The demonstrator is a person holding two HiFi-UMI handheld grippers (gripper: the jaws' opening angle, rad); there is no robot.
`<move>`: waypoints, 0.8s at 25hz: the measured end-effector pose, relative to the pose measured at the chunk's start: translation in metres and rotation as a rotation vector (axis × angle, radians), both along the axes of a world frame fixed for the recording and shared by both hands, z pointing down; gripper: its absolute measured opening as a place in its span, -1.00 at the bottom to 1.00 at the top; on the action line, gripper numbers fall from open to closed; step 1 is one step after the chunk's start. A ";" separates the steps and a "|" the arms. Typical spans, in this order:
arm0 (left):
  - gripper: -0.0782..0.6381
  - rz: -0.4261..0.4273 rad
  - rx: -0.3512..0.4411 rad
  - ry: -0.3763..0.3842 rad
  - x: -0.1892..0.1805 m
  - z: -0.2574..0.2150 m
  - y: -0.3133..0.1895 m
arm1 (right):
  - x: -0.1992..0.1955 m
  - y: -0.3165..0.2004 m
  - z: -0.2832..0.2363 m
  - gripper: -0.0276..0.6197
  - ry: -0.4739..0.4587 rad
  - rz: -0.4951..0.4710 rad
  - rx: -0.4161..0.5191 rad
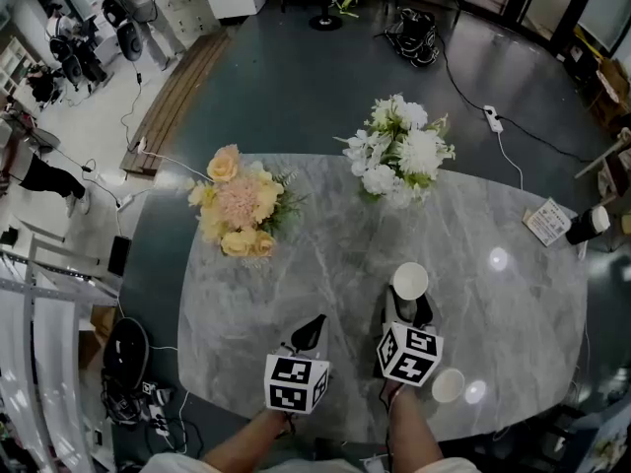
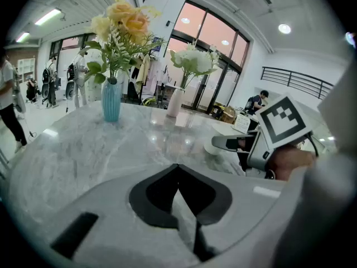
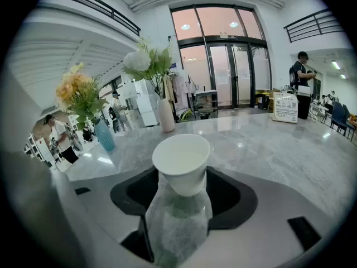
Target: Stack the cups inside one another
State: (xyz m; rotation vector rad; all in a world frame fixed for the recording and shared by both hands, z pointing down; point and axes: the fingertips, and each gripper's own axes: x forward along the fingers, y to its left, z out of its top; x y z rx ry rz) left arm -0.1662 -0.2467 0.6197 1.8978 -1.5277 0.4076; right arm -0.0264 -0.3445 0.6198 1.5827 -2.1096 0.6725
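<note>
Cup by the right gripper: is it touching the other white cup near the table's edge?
Apart. In the head view the cup sits at the right gripper, the other cup lies near the table edge, bare marble between them.

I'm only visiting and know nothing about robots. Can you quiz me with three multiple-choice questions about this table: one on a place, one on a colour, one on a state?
1. Where is the spare white cup?
A. between the bouquets
B. near the table edge, beside the right gripper
C. on the floor

2. What colour is the vase holding the yellow flowers?
A. red
B. teal blue
C. black

3. How are the jaws of the left gripper?
A. wide apart
B. clamped on a cup
C. together, empty

Answers: 1 B, the head view shows it by the near edge. 2 B, the left gripper view shows it teal. 3 C, their tips meet with nothing between.
</note>
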 end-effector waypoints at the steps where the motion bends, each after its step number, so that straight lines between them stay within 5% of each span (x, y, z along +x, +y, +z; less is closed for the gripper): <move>1: -0.79 -0.002 -0.001 0.000 -0.001 0.000 0.001 | 0.001 -0.001 0.000 -0.21 0.002 0.004 0.002; 20: -0.79 0.010 0.024 0.005 0.011 -0.013 0.025 | 0.008 0.022 -0.036 -0.21 -0.044 0.010 0.051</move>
